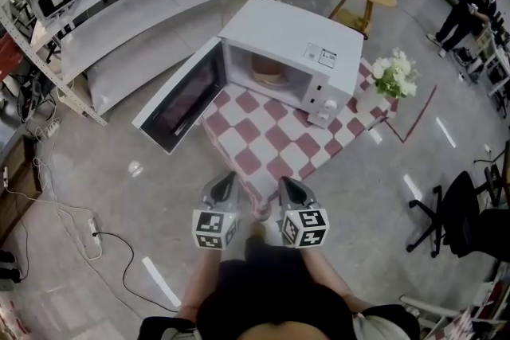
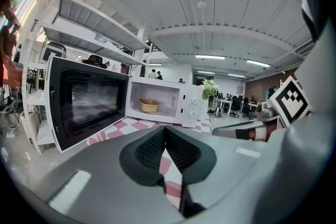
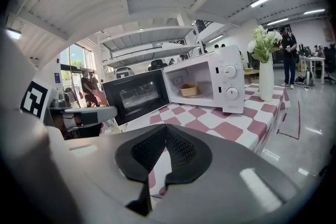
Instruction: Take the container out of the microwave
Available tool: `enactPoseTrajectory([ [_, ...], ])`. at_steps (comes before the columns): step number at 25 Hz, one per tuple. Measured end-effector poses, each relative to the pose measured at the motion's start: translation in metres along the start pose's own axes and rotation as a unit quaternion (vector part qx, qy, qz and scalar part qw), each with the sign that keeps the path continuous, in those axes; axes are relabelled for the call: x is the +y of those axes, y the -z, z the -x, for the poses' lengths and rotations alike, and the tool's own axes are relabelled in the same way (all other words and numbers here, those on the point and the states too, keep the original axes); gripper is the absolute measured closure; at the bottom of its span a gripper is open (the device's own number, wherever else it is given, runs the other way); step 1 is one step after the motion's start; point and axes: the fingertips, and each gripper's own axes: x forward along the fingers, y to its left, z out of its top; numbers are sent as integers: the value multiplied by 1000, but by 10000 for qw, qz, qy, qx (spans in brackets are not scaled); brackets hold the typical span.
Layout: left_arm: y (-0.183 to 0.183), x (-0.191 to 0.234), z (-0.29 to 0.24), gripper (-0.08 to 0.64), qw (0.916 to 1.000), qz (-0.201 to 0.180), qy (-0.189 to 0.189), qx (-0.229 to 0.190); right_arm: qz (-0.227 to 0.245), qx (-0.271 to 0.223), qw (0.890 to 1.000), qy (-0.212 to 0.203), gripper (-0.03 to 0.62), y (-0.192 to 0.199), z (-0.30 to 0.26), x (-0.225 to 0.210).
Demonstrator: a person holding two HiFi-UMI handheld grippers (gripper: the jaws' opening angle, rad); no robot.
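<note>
The approach seems to be in hand: the left gripper [image 1: 227, 177] and right gripper [image 1: 284, 181] hover at the near edge of the worktop [image 1: 239, 141], each pair of fingers pressed together on nothing, while the container [image 1: 269, 72] sits well ahead of them inside the microwave [image 1: 319, 34], its door [image 1: 179, 95] swung open. Next, the fingers would likely need to part and reach in for the container's rim. The microwave's labels [image 1: 327, 56] are too small to read.

Ahead of both jaws, the boxy white microwave [image 1: 287, 36] looks smooth and glossy, its dark door window [image 1: 187, 95] shiny glass. The round tan container [image 2: 149, 106] inside looks matt. The red-and-white checked tablecloth [image 1: 271, 143] underneath is cloth.
</note>
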Motion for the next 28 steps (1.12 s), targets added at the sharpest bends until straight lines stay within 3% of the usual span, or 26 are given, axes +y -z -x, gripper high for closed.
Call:
enactPoseTrajectory([
  [17, -17, 3, -50, 551, 9998, 135, 34, -117, 26, -83, 9999, -79, 592, -30, -40, -28],
  [28, -18, -2, -42, 551, 9999, 114, 21, -113, -47, -102, 9999, -11, 591, -24, -30, -31],
])
